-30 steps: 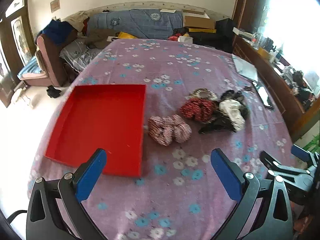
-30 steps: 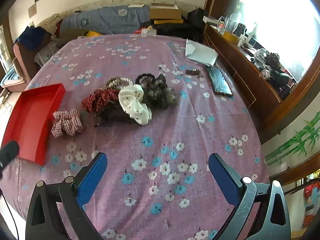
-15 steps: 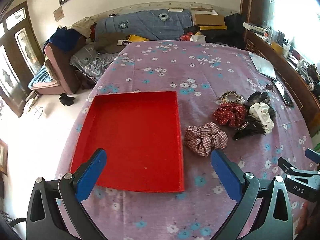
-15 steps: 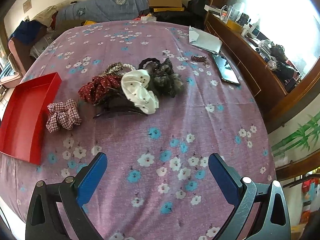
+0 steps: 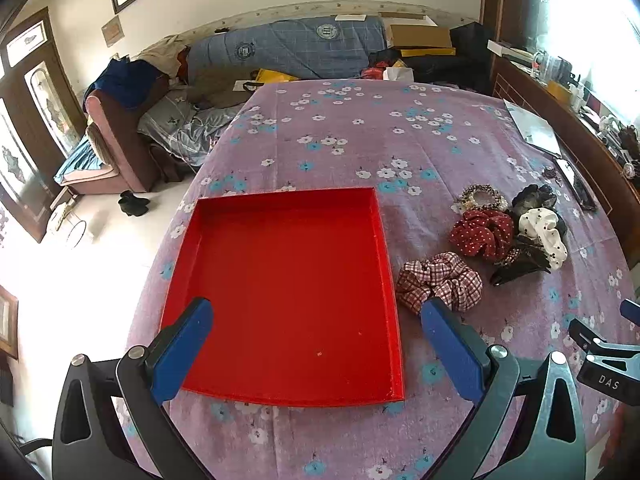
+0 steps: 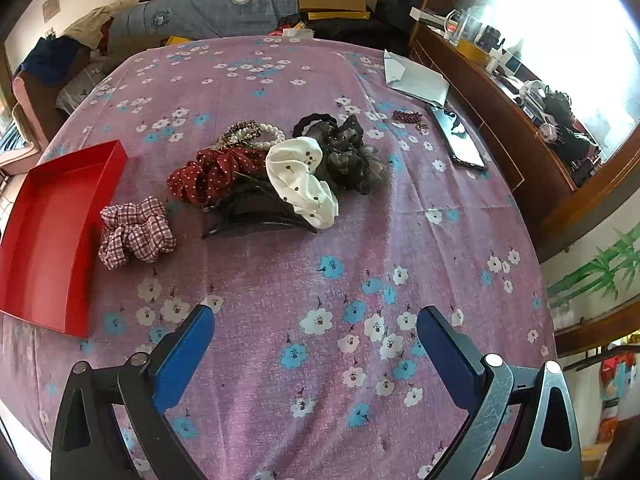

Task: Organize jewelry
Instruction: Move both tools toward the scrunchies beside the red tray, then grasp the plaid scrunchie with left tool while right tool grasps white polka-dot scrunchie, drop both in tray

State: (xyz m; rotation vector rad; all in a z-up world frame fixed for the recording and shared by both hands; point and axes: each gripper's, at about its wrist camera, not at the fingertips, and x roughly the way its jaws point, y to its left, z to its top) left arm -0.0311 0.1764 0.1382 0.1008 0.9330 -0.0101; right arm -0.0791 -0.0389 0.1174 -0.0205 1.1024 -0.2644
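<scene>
A cluttered bedroom, and in the middle of it a bed under a purple flowered bedspread (image 6: 320,80) that serves as the work surface. On it lies a red tray (image 5: 288,280), shallow and with nothing in it that I can see. Just beside the tray's right edge sits a plaid scrunchie (image 5: 440,282); farther right of the tray is the rest of the heap: a red dotted scrunchie (image 6: 216,174), a white scrunchie (image 6: 300,180), a dark gauzy scrunchie (image 6: 348,152), a black hair claw (image 6: 256,212) and a pearl band (image 6: 256,134). Well beyond the heap from the tray rests a phone (image 6: 458,140) beside some white paper (image 6: 416,78).

The left gripper (image 5: 316,318) hovers above the tray's near end, jaws spread wide and holding nothing. The right gripper (image 6: 316,326) hangs over bare bedspread, short of the heap, also spread and empty.

By my reckoning the sorting has not begun: every piece remains outside the tray. The only readable writing is "DAS" on the right gripper's body, seen from the left camera.
</scene>
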